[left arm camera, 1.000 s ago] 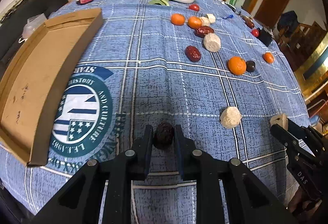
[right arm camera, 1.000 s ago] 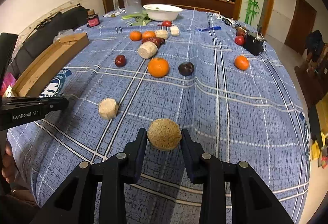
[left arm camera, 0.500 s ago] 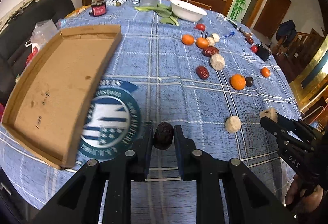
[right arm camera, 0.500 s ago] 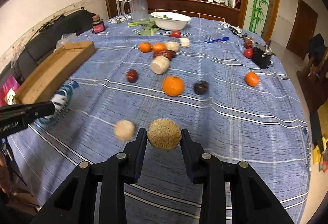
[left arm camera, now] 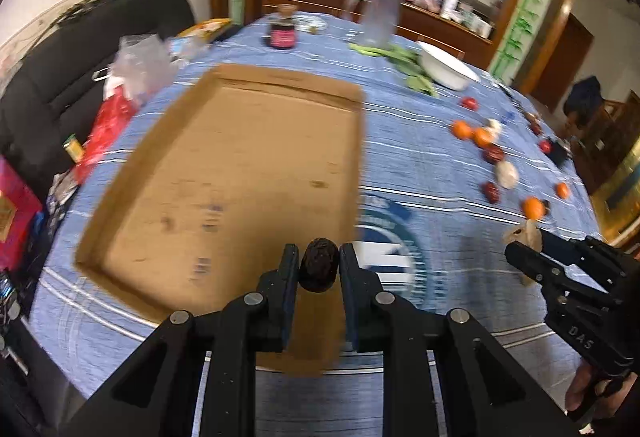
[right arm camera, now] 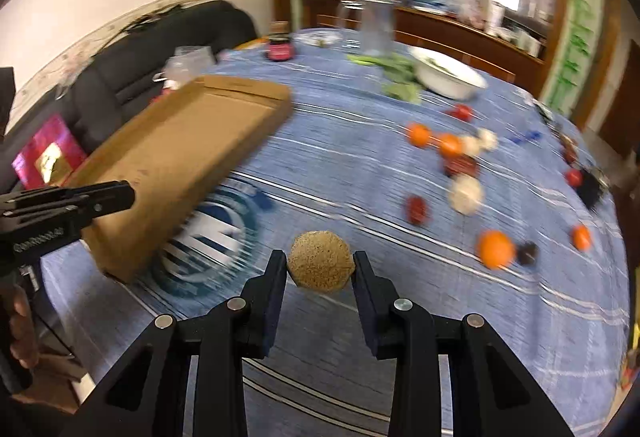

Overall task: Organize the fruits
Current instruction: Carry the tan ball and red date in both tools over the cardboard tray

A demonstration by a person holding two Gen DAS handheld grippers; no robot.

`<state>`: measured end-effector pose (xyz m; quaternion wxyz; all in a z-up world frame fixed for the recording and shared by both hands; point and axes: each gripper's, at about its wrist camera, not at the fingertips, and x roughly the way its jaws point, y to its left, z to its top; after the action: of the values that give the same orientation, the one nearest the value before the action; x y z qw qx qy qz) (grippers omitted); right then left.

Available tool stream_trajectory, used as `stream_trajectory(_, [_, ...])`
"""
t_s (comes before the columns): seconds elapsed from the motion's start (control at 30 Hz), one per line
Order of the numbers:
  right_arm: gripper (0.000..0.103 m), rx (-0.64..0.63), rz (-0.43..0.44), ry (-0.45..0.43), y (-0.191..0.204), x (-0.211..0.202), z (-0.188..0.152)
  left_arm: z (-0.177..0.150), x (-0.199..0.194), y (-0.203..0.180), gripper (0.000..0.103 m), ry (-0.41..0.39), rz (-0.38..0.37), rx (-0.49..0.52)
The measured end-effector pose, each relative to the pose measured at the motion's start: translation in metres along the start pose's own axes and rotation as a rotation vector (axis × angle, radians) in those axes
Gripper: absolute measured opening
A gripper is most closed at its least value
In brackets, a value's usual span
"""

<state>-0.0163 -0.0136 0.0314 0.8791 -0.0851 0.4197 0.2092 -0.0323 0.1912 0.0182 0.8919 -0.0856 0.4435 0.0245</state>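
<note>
My left gripper (left arm camera: 319, 265) is shut on a dark wrinkled date (left arm camera: 318, 264) and hovers over the near right corner of the shallow cardboard tray (left arm camera: 240, 173). My right gripper (right arm camera: 320, 267) is shut on a round tan fruit (right arm camera: 321, 266) above the blue cloth, just right of the tray (right arm camera: 188, 145). In the left wrist view the right gripper (left arm camera: 524, 241) enters from the right with the tan fruit (left arm camera: 525, 232) at its tip. In the right wrist view the left gripper's fingers (right arm camera: 96, 197) reach in from the left edge. Loose oranges (right arm camera: 494, 248), red dates (right arm camera: 416, 209) and pale round fruits (right arm camera: 465, 193) lie scattered on the right half of the table.
A white bowl (left arm camera: 446, 67), green leaves (left arm camera: 404, 61), a clear jug (left arm camera: 378, 23) and a dark jar (left arm camera: 282, 33) stand at the far side. Bags and boxes (left arm camera: 120, 93) crowd the table's left edge beside a black sofa (left arm camera: 80, 49). A hand (right arm camera: 20, 321) holds the left gripper's handle.
Both grippers have swept left across the table with their fruits still held. The tray now lies under the left gripper, and the loose fruits have shifted to the right of both views.
</note>
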Motion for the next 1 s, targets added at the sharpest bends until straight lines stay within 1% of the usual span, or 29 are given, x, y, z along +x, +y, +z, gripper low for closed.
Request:
stream_trajectory(0.1, [0.036, -0.037, 0.054, 0.000, 0.030, 0.010, 0.018, 0.001, -0.001, 0.028, 0.020, 0.001, 0.041, -0.024])
stream_trajectory(0.3, [0.037, -0.120, 0.155, -0.001, 0.089, 0.032, 0.049, 0.005, 0.002, 0.071, 0.020, 0.003, 0.127, -0.053])
stream_trajectory(0.4, [0.037, -0.155, 0.195, 0.027, 0.116, 0.050, 0.055, 0.007, 0.007, 0.088, 0.020, 0.011, 0.156, -0.067])
stream_trajectory(0.53, [0.037, -0.199, 0.224, 0.081, 0.143, 0.076, 0.054, 0.009, 0.018, 0.103, 0.020, 0.027, 0.179, -0.069])
stream_trajectory(0.7, [0.037, -0.223, 0.214, 0.128, 0.157, 0.099, 0.050, 0.009, 0.033, 0.108, 0.020, 0.055, 0.200, -0.052])
stream_trajectory(0.93, [0.037, -0.206, 0.204, 0.164, 0.150, 0.111, 0.049, 0.009, 0.045, 0.110, 0.020, 0.080, 0.216, -0.030])
stream_trajectory(1.0, [0.038, -0.203, 0.206, 0.172, 0.150, 0.114, 0.049, 0.008, 0.048, 0.111, 0.022, 0.091, 0.226, -0.027])
